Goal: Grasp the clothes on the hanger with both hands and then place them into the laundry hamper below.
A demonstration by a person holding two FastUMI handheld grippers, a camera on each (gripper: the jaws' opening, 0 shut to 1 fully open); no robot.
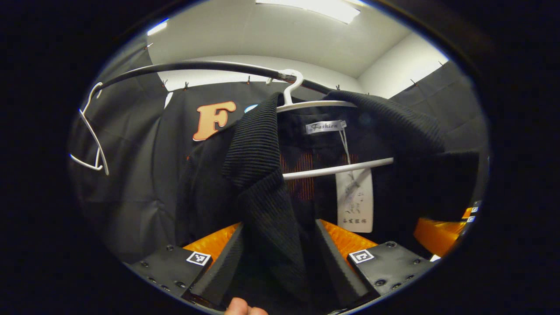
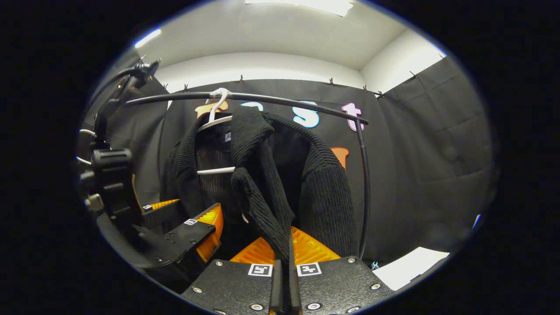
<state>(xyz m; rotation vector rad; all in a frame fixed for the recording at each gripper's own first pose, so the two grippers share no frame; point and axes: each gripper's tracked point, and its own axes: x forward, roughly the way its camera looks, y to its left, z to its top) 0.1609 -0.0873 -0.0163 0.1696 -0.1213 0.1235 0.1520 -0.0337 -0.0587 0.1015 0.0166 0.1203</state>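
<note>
Black cloth backs your rail (image 2: 280,99). Centre frame: jacket (image 2: 271,175) on its hanger (image 1: 315,105). Right tongs (image 2: 284,280) pinch its front edge; left tongs (image 1: 280,267) spread around the lapel. Removal and drop into hamper remain.

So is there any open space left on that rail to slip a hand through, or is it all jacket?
There is bare rail between the empty white hanger at its end and the hanger carrying the black jacket. In the right gripper view, the rail also runs bare past the jacket to its post. Around the jacket's front it is crowded: both grippers are there.
</note>
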